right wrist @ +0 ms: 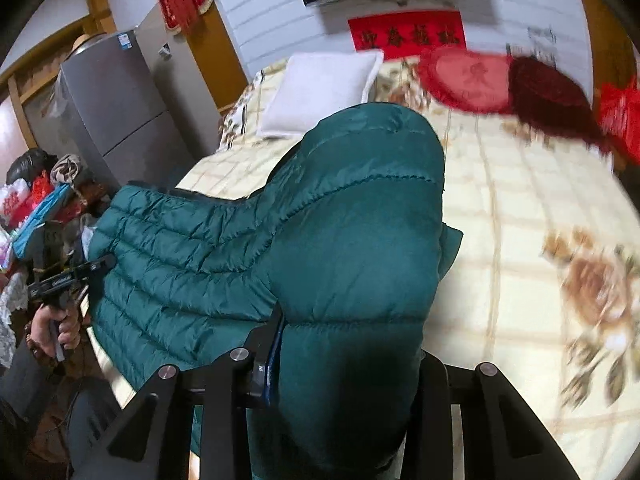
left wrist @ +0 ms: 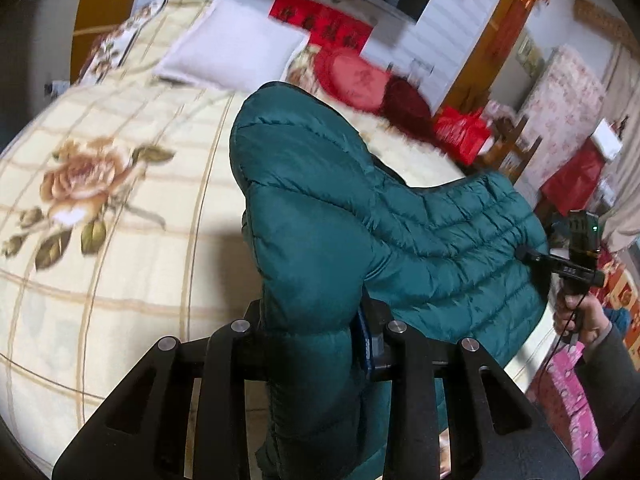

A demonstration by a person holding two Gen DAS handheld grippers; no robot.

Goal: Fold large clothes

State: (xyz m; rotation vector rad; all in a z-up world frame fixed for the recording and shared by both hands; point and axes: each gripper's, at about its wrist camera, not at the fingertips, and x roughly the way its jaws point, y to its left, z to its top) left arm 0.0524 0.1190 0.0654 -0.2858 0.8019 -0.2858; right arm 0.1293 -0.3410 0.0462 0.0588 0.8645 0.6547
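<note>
A teal quilted down jacket hangs stretched between my two grippers above the bed. My left gripper is shut on one end of the jacket, with padded fabric bulging up between the fingers. My right gripper is shut on the other end of the jacket. The right gripper also shows in the left wrist view, at the jacket's far edge. The left gripper shows in the right wrist view, at the jacket's left edge. The jacket's lower part droops toward the bed's front edge.
The bed has a cream checked cover with rose prints. A white pillow and red round cushions lie at its head. A grey fridge and piled bags stand on one side, a wooden chair and red bags on the other.
</note>
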